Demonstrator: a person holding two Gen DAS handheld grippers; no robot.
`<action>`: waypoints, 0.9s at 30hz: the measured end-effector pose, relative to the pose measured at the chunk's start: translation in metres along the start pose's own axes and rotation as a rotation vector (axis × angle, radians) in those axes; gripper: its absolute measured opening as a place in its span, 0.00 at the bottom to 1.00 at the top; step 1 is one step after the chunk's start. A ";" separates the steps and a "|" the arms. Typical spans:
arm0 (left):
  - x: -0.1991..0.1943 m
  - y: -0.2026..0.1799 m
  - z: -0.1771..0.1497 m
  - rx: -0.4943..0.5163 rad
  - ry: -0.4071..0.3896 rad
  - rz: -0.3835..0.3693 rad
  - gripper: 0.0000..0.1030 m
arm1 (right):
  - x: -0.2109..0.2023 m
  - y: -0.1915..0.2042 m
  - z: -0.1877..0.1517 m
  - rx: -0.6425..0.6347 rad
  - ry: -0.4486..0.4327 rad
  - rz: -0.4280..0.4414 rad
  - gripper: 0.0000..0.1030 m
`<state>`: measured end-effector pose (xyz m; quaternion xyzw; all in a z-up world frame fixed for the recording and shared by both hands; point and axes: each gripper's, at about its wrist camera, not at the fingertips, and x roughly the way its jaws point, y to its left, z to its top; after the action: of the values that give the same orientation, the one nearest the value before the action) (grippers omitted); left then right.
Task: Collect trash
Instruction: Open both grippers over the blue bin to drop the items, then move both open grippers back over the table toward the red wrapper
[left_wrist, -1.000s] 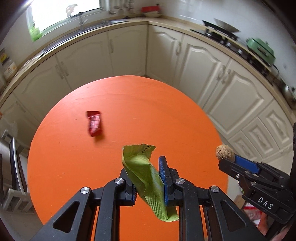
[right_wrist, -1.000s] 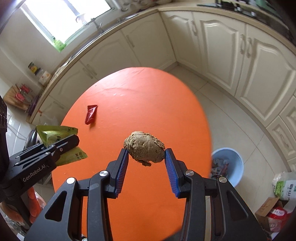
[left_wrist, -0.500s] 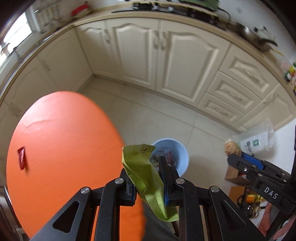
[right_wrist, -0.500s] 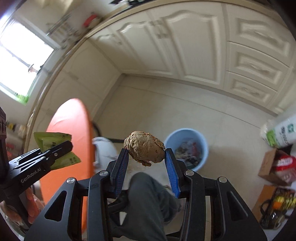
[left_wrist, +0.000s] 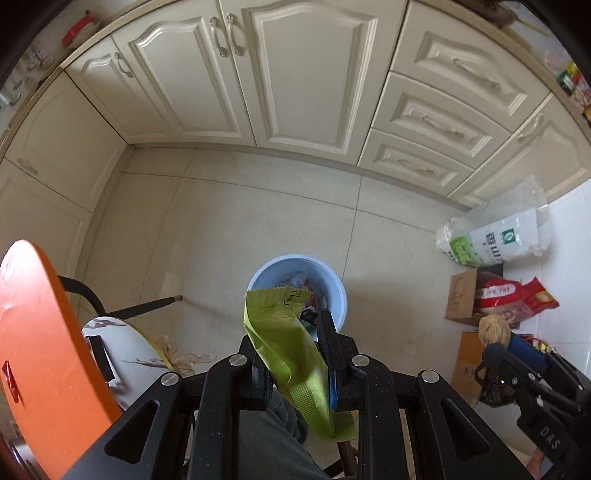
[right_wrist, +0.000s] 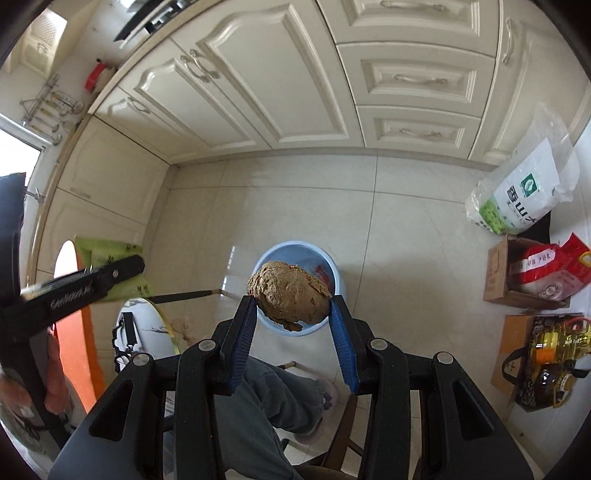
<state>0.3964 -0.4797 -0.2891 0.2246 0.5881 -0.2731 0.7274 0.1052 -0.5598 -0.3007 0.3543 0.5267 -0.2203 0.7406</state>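
Left wrist view: the green wrapper is clamped in the left gripper; the view has been swung from the orange counter to the blue bin, directly below.
Right wrist view: the brown lump is pinched by the right gripper, now over the bin.
Consequence: both items are judged ready for release.

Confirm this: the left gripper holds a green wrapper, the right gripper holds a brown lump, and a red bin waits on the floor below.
Wrong on the bin: it is light blue, as the right wrist view shows. The left gripper does hold the green wrapper, the right gripper the brown lump.
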 end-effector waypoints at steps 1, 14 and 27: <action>0.010 0.000 0.007 0.005 0.017 0.005 0.19 | 0.004 0.001 0.001 -0.004 0.005 0.002 0.40; 0.057 -0.009 0.028 -0.033 0.061 0.068 0.43 | 0.040 0.016 0.011 -0.057 0.071 0.027 0.40; 0.005 0.045 -0.008 -0.135 0.029 0.099 0.49 | 0.064 0.085 0.029 -0.129 0.095 0.100 0.42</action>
<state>0.4211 -0.4412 -0.2959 0.2078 0.6040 -0.1933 0.7447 0.2050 -0.5230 -0.3304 0.3418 0.5562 -0.1318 0.7459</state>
